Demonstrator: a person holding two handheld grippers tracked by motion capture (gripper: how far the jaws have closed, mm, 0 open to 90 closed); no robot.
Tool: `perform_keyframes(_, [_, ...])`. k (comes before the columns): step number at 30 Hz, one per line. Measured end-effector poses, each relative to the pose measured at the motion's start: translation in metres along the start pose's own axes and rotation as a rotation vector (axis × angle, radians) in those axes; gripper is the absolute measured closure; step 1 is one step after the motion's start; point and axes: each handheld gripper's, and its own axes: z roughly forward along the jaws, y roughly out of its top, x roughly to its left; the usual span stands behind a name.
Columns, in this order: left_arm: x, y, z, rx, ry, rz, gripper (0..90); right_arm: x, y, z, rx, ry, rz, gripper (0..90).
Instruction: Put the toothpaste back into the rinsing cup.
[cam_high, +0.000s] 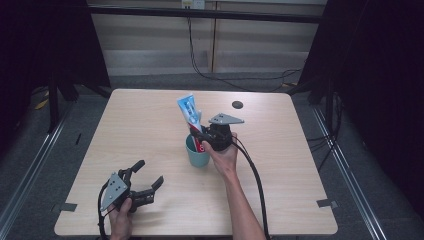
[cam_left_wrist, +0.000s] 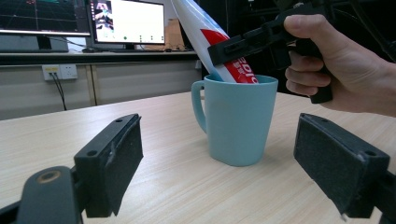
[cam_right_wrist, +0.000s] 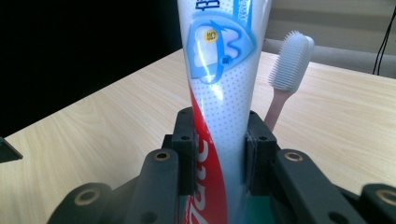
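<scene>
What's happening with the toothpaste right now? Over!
Right tool shut on toothpaste tube, tube in teal mug. Left tool open, resting aside. Toothbrush beside tube.

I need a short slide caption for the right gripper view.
Right gripper clamps a toothpaste tube beside a toothbrush.

The gripper (cam_right_wrist: 218, 154) clamps a toothpaste tube (cam_right_wrist: 223, 70), a toothbrush (cam_right_wrist: 288, 74) apparently just behind it.
</scene>
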Motion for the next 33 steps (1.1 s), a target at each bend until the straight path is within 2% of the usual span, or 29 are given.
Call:
perform_keyframes(13, [0.000, 0.000, 0.000, 0.004, -0.003, 0.001, 15.5, -0.002, -0.004, -0.012, -0.023, -0.008, 0.004, 69.4])
perform_keyframes(29, [0.000, 0.000, 0.000, 0.003, -0.002, 0.000, 15.5, 0.003, -0.007, -0.020, -0.006, -0.007, -0.031, 70.2])
perform_keyframes(33, [0.000, 0.000, 0.000, 0.002, 0.000, -0.003, 15.5, 0.002, -0.013, -0.023, -0.002, -0.004, -0.020, 69.8])
